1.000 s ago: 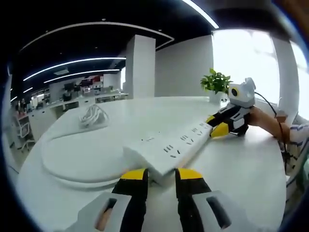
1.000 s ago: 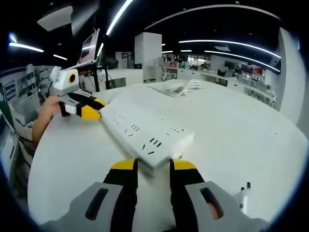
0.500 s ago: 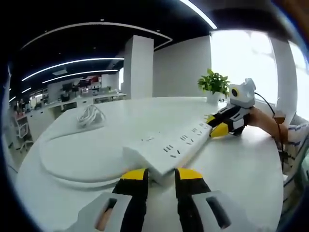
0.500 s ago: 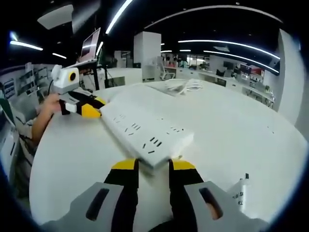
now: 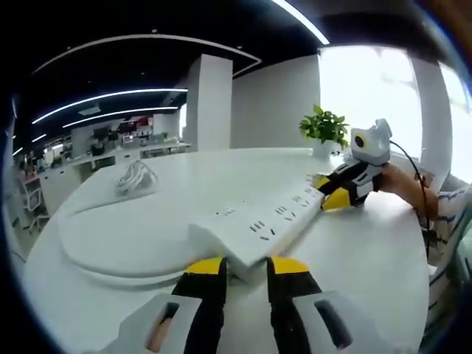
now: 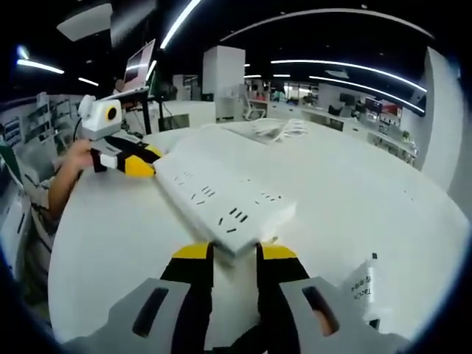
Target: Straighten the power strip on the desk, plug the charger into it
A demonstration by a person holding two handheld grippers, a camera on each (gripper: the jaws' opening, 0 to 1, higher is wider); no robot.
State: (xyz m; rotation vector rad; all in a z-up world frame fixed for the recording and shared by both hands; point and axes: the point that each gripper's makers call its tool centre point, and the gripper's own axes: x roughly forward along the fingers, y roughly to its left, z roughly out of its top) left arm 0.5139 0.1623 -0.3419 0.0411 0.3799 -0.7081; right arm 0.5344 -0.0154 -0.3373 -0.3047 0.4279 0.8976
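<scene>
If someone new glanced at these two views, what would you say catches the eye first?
The long white power strip lies across the round white desk, and each end sits between the yellow-tipped jaws of one gripper: the left gripper at one end, the right gripper at the other. Beyond it, a coiled white cable lies on the desk, and a green potted plant stands near its window-side edge.

White desk (image 5: 369, 251), power strip (image 5: 258, 225), perhaps coiled cable (image 5: 135, 177)
</scene>
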